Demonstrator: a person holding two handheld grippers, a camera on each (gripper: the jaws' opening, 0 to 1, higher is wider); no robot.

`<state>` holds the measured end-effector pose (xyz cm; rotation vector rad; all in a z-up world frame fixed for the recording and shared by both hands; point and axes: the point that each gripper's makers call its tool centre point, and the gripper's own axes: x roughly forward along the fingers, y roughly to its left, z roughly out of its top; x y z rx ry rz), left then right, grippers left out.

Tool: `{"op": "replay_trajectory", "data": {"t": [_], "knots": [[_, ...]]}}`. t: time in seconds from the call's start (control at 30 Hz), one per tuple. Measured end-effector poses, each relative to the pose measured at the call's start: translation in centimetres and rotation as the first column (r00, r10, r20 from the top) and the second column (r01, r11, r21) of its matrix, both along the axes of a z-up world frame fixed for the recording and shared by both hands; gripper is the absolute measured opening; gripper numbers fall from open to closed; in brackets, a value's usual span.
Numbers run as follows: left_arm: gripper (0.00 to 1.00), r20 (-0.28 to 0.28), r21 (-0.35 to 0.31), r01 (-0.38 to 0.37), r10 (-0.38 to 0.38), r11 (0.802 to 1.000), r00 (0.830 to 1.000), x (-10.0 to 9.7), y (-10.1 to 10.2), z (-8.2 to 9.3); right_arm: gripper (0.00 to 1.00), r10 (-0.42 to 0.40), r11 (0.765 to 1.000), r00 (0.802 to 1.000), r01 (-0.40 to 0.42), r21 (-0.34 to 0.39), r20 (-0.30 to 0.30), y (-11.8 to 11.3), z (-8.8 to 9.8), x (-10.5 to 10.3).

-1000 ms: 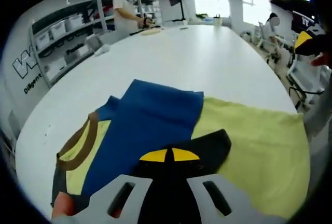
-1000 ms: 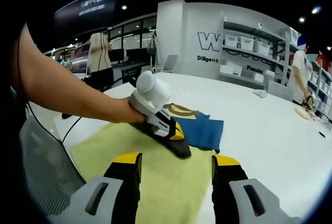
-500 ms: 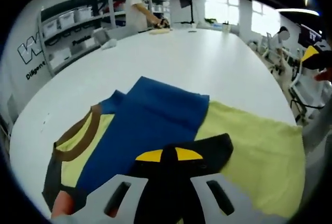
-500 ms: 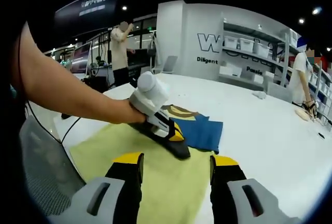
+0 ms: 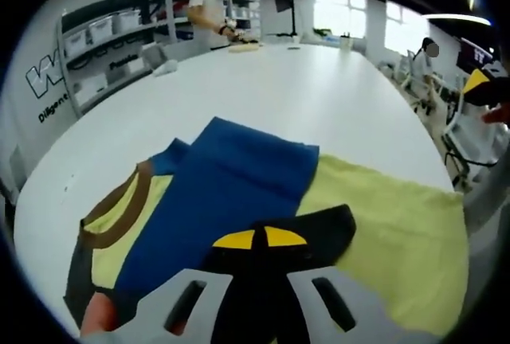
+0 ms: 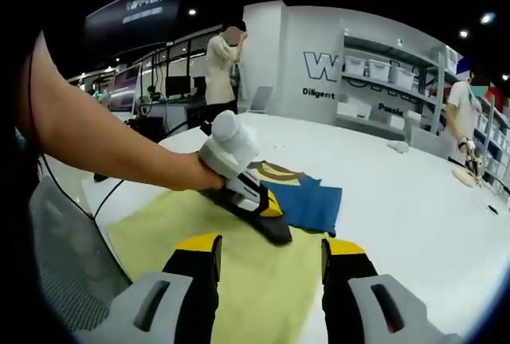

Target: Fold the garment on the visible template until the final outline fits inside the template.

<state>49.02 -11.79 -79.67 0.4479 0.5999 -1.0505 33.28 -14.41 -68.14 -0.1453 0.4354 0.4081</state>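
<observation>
Two tongs are working over my blue, yellow and black folded garment (image 5: 231, 193), which is lying on the yellow-green cloth template (image 5: 398, 232) on the white table (image 5: 303, 89), brown collar pointing away from the template. My left tongs (image 6: 267, 205) are pinching its black edge, forearm outstretched. My right tongs (image 6: 267, 248) are hovering agape, holding nothing.
</observation>
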Motion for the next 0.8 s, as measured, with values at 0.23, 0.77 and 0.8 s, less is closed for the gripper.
{"op": "replay_trajectory", "data": {"t": [0.23, 0.77, 0.8], "knots": [[0.0, 0.016, -0.006, 0.005, -0.005, 1.0, 1.0, 0.1, 0.1, 0.8, 0.51, 0.001, 1.0, 1.0, -0.001, -0.006, -0.003, 0.0, -0.1, 0.0], [0.0, 0.107, -0.043, 0.061, -0.056, 0.997, 0.993, 1.5, -0.4, 4.5, 0.51, 0.017, 1.0, 0.999, -0.018, -0.024, -0.031, 0.2, -0.7, -0.1], [0.0, 0.112, -0.041, 0.066, -0.061, 0.997, 0.992, 1.6, -0.5, 4.6, 0.51, 0.017, 1.0, 0.999, -0.018, -0.024, -0.031, 0.2, -0.7, -0.1]]}}
